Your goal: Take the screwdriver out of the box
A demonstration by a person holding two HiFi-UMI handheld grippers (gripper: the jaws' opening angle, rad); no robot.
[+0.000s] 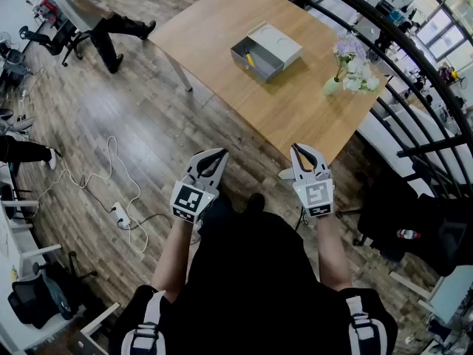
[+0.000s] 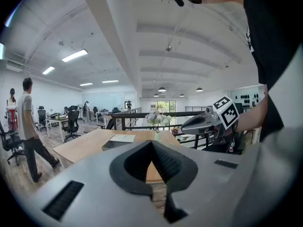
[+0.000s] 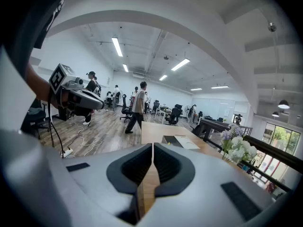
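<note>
Wooden table [image 1: 295, 117] stands at the far side, over plank flooring. Grey box [image 1: 266, 71] sits on the table's far half, left of centre. It is open, with its pale lid [image 1: 281, 44] lying on the right part. Vase of pale flowers [image 1: 349, 69] is near the table's right edge, well apart from the box. Left gripper [image 1: 219, 154] and right gripper [image 1: 295, 148] are both held near the person's body. They are short of the table's near corner and touch nothing. Left gripper view: pads pressed together at the tips, nothing between them. Right gripper view: pads closed to a thin slit, nothing pinched. Screwdriver [image 1: 250, 58] lies inside the open left part of the box and shows as a short yellow streak. Its long axis runs far-to-near, slanting slightly right toward the near end. Too small to tell which end is the tip. White cable and power strip [image 1: 119, 213] lie on the floor at the left.
</note>
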